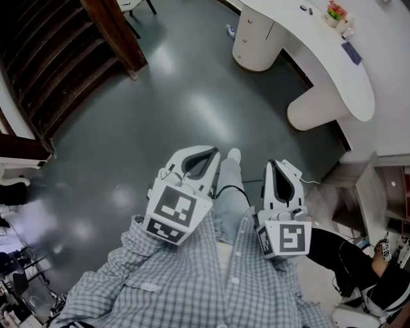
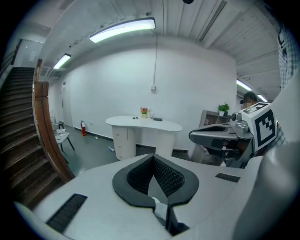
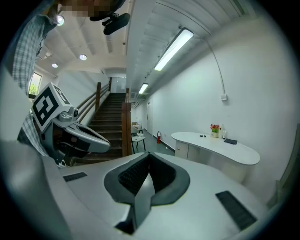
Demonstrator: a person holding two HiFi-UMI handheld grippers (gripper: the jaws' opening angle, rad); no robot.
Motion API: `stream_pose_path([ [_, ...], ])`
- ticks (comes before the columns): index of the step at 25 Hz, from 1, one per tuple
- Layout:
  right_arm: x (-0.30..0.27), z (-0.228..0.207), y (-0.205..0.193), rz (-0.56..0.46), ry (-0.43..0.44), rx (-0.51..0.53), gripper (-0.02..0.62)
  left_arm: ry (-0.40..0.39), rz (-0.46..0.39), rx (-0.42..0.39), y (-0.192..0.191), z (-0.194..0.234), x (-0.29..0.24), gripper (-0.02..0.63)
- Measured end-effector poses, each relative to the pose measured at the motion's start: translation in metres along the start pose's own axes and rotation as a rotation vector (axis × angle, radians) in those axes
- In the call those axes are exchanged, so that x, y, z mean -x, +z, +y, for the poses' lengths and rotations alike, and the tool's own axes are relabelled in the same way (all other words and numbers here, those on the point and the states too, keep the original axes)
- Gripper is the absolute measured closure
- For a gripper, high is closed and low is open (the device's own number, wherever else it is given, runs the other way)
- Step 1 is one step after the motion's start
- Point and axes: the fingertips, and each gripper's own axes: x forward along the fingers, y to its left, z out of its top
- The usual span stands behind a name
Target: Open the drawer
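Note:
A white curved desk (image 1: 333,70) stands ahead, and under its left end is a rounded drawer unit (image 1: 253,40), closed as far as I can tell. The drawer unit (image 2: 123,139) also shows far off in the left gripper view, and small in the right gripper view (image 3: 182,150). My left gripper (image 1: 204,154) and right gripper (image 1: 275,168) hang side by side over the grey floor, well short of the desk. Both are shut with nothing between the pads. The left gripper's (image 2: 153,161) pads meet in its own view, as do the right gripper's (image 3: 149,161).
A wooden staircase (image 1: 64,57) rises at the left, with a small chair (image 2: 61,136) and a fire extinguisher (image 2: 84,127) beyond it. Flowers (image 1: 334,11) and small items sit on the desk. A low shelf (image 1: 384,186) and another person's dark leg (image 1: 346,250) are at the right.

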Motion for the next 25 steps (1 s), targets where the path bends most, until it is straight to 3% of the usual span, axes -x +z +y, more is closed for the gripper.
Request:
stream_pose_path([
  [12, -0.028, -0.016, -0.003, 0.015, 0.019, -0.010, 0.586, 0.014, 0.017, 0.007, 0.006, 0.017, -0.023, 0.607],
  [25, -0.086, -0.063, 0.011, 0.005, 0.051, -0.001, 0.587, 0.040, 0.021, 0.023, 0.033, 0.047, -0.076, 0.607],
])
